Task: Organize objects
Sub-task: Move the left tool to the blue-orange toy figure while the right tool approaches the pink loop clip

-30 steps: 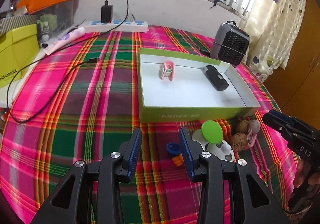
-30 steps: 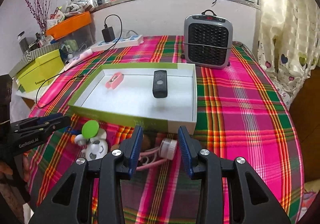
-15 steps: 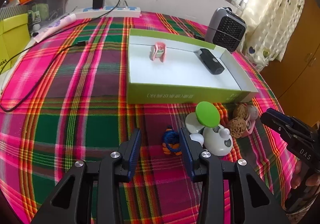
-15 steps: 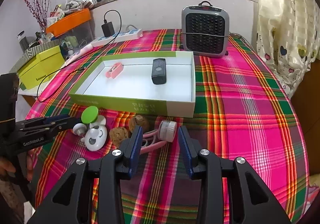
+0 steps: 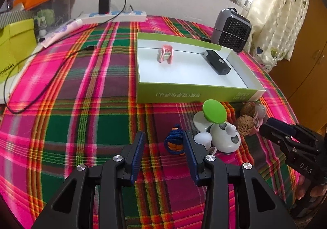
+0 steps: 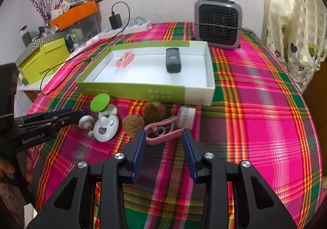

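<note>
While both tongs stay spread wide with nothing in them, the left tongs (image 5: 163, 144) sit by a blue and orange rope toy (image 5: 174, 143), and the right tongs (image 6: 164, 141) sit by a pink clip (image 6: 163, 133), near the green box (image 6: 130, 89) on the table (image 6: 255, 106).

The print on the green box (image 5: 196, 96) wall is too blurred to read. The left hand-held gripper (image 5: 163, 143) finger hides part of the blue-and-orange cord bundle (image 5: 173, 143). The right hand-held gripper (image 6: 163, 139) fingers cover both ends of the pink clip (image 6: 163, 137). The yellow box (image 5: 14, 44) is cut off at the frame edge.
</note>
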A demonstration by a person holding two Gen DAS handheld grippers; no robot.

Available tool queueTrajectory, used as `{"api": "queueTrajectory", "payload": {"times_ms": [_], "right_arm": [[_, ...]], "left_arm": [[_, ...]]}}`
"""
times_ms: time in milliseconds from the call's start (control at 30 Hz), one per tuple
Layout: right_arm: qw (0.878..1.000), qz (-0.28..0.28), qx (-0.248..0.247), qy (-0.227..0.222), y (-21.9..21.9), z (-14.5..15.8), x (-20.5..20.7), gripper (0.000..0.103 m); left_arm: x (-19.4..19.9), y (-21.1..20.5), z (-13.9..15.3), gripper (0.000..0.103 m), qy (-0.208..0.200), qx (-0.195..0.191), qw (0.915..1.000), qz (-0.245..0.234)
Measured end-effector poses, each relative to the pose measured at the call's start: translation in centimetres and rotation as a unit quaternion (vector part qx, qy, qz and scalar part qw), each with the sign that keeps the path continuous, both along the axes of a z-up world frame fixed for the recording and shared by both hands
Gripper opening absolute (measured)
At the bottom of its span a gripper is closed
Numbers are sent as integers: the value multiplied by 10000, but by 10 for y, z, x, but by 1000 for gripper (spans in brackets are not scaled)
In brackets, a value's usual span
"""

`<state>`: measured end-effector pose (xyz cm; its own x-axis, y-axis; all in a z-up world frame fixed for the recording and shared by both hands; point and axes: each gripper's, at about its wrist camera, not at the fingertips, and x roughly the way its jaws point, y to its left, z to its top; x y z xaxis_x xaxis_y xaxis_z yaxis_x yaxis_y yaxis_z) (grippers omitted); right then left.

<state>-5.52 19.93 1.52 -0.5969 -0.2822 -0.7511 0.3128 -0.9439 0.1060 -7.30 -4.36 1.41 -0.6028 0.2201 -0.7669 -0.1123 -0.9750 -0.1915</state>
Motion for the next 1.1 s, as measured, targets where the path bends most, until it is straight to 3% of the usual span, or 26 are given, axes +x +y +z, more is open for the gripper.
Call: {"api": "queueTrajectory", "payload": {"times_ms": [400, 500, 1000, 1100], "right_arm": [[9985, -175, 487, 165, -18, -4, -3, 38], [9968, -221, 717, 278, -19, -4, 1, 43], [9933, -678, 921, 187, 12, 0, 17, 43], [9948, -722, 681, 220, 16, 4, 17, 43]], "left_arm": [[0, 4, -4, 37, -45, 34, 10000, -72], [0, 3, -4, 37, -56, 64, 9999, -79], [3, 1, -4, 37, -52, 87, 9999, -122], [3, 2, -4, 37, -55, 81, 9999, -120]]}}
